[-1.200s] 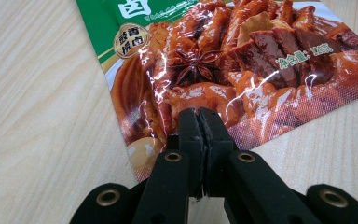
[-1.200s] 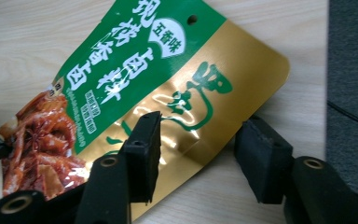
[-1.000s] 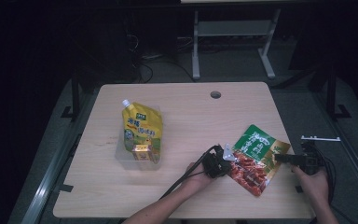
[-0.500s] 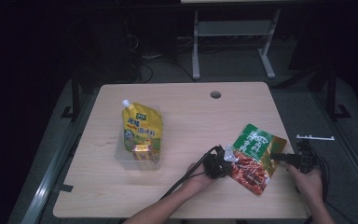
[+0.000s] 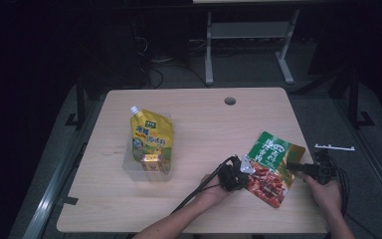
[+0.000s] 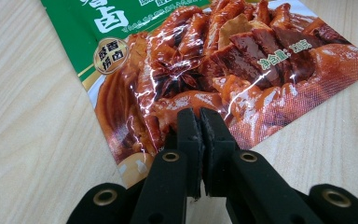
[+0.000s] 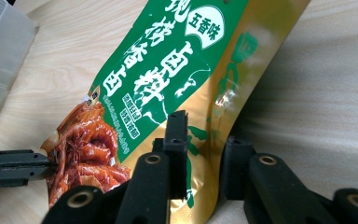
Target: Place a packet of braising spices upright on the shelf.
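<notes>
A green and red food pouch (image 5: 271, 164) with a gold right edge lies on the wooden table (image 5: 199, 119), near its front right. My left gripper (image 5: 239, 172) is shut on the pouch's lower left edge, its jaws (image 6: 199, 128) pinched together over the printed meat. The same pinch appears at the left of the right gripper view (image 7: 51, 163). My right gripper (image 5: 291, 166) comes in from the right. Its jaws have just been closing and stand apart, astride the pouch's gold edge (image 7: 205, 144) without pressing it.
A clear plastic container (image 5: 129, 167) stands at the left middle of the table, holding a yellow spouted pouch (image 5: 151, 134) and a small yellow box (image 5: 151, 162). A cable hole (image 5: 230, 101) lies near the far edge. A white desk frame (image 5: 248, 35) stands beyond.
My right gripper has edged left onto the pouch's gold edge. The pouch and my left gripper have hardly moved.
</notes>
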`<state>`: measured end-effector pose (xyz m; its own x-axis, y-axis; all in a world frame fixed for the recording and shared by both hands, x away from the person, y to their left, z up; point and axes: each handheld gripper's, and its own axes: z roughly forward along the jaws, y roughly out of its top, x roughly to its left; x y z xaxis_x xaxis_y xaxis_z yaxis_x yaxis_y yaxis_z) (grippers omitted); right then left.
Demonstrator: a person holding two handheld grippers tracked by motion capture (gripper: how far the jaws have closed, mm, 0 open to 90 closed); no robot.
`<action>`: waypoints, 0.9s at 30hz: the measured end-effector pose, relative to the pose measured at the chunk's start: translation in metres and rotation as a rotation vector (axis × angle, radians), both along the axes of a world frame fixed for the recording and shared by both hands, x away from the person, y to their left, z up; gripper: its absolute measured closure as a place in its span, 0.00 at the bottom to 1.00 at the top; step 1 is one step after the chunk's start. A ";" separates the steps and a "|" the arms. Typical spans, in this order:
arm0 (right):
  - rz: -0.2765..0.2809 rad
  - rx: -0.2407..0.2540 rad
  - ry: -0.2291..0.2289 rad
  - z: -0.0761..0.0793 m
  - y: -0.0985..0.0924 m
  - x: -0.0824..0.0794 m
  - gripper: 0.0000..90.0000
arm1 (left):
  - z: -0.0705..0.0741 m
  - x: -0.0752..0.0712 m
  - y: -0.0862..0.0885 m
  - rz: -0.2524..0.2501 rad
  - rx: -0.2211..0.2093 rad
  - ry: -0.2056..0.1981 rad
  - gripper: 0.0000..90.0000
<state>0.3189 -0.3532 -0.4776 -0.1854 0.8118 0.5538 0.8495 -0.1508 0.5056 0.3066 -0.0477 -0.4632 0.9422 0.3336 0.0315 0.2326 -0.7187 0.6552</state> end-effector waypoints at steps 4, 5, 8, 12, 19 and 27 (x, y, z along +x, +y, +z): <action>0.002 0.004 0.000 -0.001 0.003 0.002 0.89 | 0.000 0.000 0.000 -0.005 0.001 -0.001 0.96; 0.005 0.001 0.001 -0.001 0.004 0.002 0.91 | 0.000 0.000 0.000 -0.004 0.001 -0.001 0.96; 0.014 -0.021 0.007 0.000 0.006 0.003 0.95 | 0.000 0.000 0.000 -0.005 0.000 -0.001 0.96; 0.023 -0.041 0.003 0.004 0.007 0.004 0.99 | 0.000 -0.001 0.000 -0.005 -0.003 0.001 0.94; 0.034 -0.052 -0.033 0.014 0.009 0.002 0.99 | 0.001 -0.001 0.002 -0.004 -0.003 0.015 0.85; 0.065 -0.054 -0.091 0.032 0.017 0.001 1.00 | 0.011 0.002 0.015 0.021 -0.039 0.020 0.82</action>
